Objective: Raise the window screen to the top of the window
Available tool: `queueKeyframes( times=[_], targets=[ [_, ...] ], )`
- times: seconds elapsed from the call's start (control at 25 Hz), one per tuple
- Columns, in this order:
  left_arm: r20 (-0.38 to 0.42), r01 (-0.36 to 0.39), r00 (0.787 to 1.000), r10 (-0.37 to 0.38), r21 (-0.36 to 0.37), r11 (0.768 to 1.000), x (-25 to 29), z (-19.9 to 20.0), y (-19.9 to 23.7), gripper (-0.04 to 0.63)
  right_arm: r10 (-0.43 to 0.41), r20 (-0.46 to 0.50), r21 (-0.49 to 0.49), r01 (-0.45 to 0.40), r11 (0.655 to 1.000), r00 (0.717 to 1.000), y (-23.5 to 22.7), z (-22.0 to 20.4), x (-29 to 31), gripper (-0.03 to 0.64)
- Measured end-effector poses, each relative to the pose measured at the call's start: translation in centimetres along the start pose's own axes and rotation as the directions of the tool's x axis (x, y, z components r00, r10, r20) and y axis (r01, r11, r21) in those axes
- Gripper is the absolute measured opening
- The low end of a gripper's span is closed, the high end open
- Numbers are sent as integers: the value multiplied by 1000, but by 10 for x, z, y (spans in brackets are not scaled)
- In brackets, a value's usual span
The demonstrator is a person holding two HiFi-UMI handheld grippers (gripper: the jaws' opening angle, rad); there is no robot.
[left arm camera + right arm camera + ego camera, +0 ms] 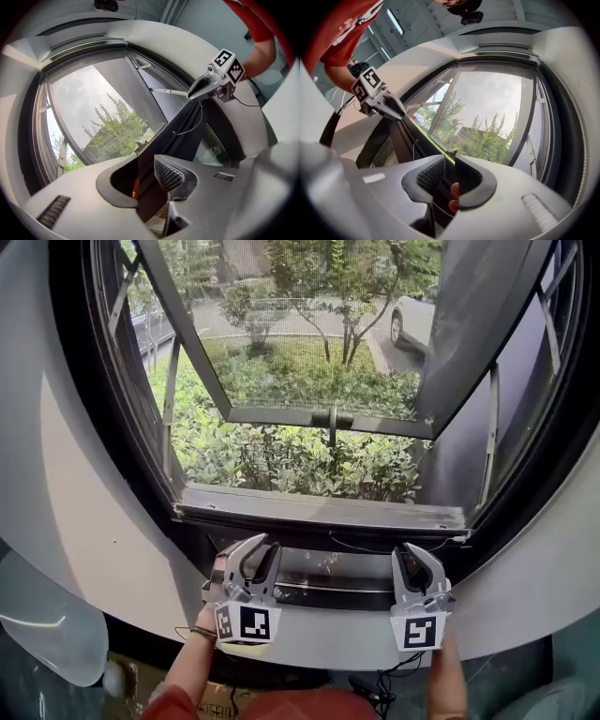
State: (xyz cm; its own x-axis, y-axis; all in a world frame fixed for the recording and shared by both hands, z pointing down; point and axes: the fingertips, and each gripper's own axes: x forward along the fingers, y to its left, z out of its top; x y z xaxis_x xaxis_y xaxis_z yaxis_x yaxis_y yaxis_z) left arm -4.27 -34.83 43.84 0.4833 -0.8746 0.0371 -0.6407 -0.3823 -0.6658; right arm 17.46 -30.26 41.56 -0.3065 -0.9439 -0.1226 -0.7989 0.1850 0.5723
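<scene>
Window sill (319,507) overhead; just below it left gripper (258,551) and right gripper (419,561) straddle the screen's bottom bar (328,589), jaws part-open and unclamped, likely spaced apart for a level lift.

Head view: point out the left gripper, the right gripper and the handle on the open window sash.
left gripper (263,547), head view, between its fingertips.
right gripper (408,554), head view, between its fingertips.
sash handle (333,418), head view, its middle.

Two grippers — left gripper (260,550) and right gripper (418,559) — one window (319,506), one car (413,321) outside.
</scene>
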Motion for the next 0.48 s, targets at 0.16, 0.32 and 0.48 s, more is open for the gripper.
queueKeyframes(
  times=[0.16,0.32,0.48],
  targets=[
    [-41,66,997,-62,103,992,9,-8,-8,132,90,-78,-150,-101,983,993,11,-15,6,101],
    [-90,123,990,-107,201,972,17,-16,-12,150,116,-137,-254,-148,956,984,15,-28,11,137],
    [-130,179,980,-151,237,955,25,-24,-15,163,128,-208,-315,-191,930,970,16,-44,17,170]
  ],
)
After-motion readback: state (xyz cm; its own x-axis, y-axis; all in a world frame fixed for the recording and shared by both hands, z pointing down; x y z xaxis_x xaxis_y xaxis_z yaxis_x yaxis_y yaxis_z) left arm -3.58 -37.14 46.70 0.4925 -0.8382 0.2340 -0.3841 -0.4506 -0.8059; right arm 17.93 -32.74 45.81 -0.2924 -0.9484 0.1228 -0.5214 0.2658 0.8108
